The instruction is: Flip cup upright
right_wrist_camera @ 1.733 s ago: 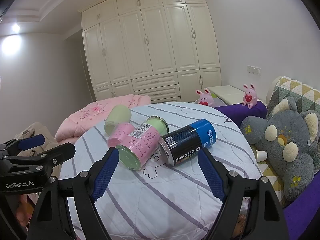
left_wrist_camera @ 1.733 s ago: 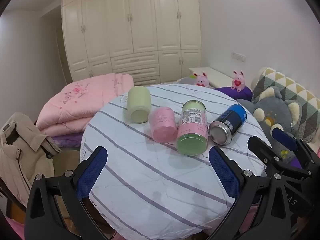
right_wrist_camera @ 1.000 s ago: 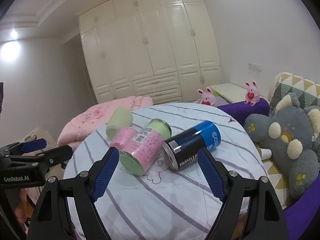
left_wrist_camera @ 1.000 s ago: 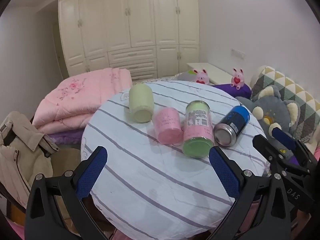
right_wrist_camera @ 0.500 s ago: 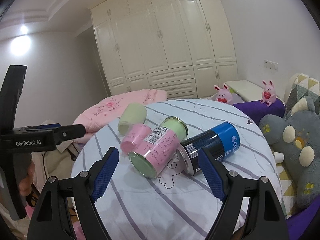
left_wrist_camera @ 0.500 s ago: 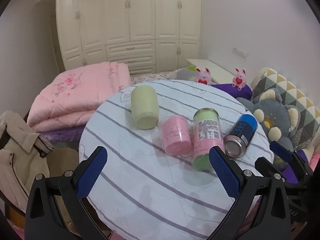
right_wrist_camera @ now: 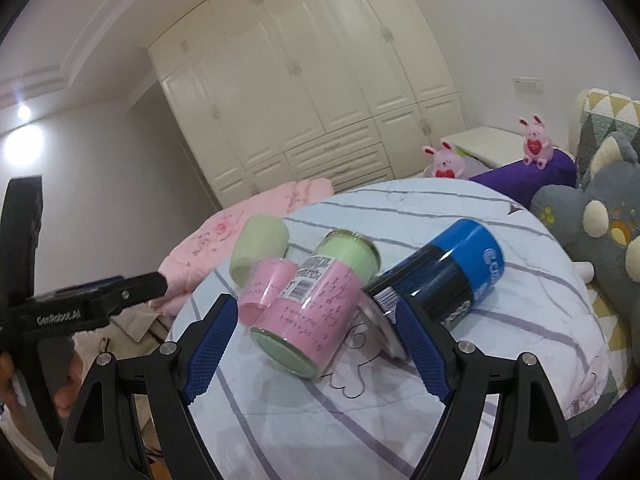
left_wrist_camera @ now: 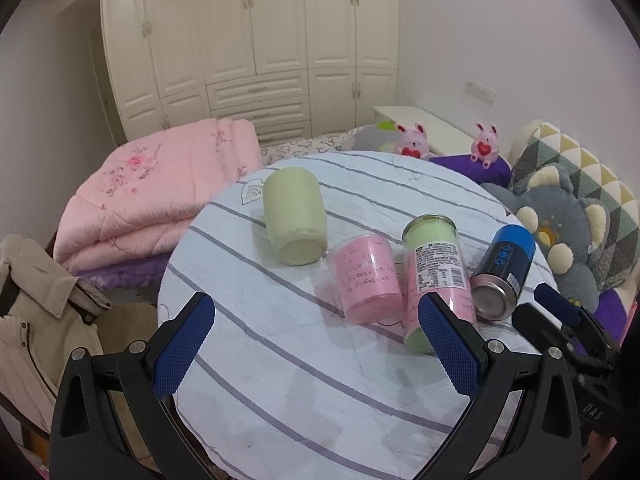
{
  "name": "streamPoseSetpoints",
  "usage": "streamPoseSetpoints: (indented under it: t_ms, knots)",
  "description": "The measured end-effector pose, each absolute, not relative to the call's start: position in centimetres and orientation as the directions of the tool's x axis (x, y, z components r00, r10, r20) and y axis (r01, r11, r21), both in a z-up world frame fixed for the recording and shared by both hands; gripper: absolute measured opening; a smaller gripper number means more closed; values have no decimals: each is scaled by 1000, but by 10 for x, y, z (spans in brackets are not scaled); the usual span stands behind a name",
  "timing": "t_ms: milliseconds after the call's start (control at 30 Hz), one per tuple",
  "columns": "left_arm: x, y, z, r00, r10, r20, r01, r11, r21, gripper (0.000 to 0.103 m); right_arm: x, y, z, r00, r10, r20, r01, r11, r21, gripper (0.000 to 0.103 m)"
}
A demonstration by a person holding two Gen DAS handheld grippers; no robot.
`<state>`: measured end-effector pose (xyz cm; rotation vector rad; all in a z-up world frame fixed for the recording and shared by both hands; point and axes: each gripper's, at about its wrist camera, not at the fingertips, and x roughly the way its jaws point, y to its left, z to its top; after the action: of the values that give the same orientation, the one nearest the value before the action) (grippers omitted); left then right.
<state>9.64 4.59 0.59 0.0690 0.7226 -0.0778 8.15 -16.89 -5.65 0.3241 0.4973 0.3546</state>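
Several cups lie on their sides on a round table with a striped cloth (left_wrist_camera: 304, 392). A pale green cup (left_wrist_camera: 294, 218) is farthest left, then a small pink cup (left_wrist_camera: 364, 280), a pink-labelled green glass jar (left_wrist_camera: 434, 276) and a blue and black can (left_wrist_camera: 502, 272). My left gripper (left_wrist_camera: 316, 350) is open and empty above the near part of the table. My right gripper (right_wrist_camera: 316, 344) is open and empty, tilted, close in front of the jar (right_wrist_camera: 316, 308) and the can (right_wrist_camera: 436, 276). The pink cup (right_wrist_camera: 266, 292) and green cup (right_wrist_camera: 258, 250) lie behind.
A folded pink quilt (left_wrist_camera: 156, 196) lies left of the table, a beige jacket (left_wrist_camera: 36, 320) nearer. A grey plush toy (left_wrist_camera: 560, 224), patterned cushions and two pink bunnies (left_wrist_camera: 412, 146) are to the right. White wardrobes (left_wrist_camera: 248, 40) fill the back wall.
My left gripper has risen and shifted left, so the cups now sit further right in its view. My right gripper has tilted and moved closer to the jar and can. Both stayed open.
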Motion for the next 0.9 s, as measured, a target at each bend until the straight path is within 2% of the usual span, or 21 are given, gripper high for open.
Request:
streamPoseSetpoints:
  t_ms: [233,500,900]
  knots:
    - [103,44,2,733,-58,-677,105,994,29,103,83,-158,-60,805,389,-447,-256,909,329,83]
    - [102,34,2,736,-53,-675,120,991,52,103,82,-171,-60,809,417,-415,-249,882,401,83]
    - [97,28,0,731,-53,-680,121,991,54,103,78,-172,-59,814,414,-408,-241,879,411,83]
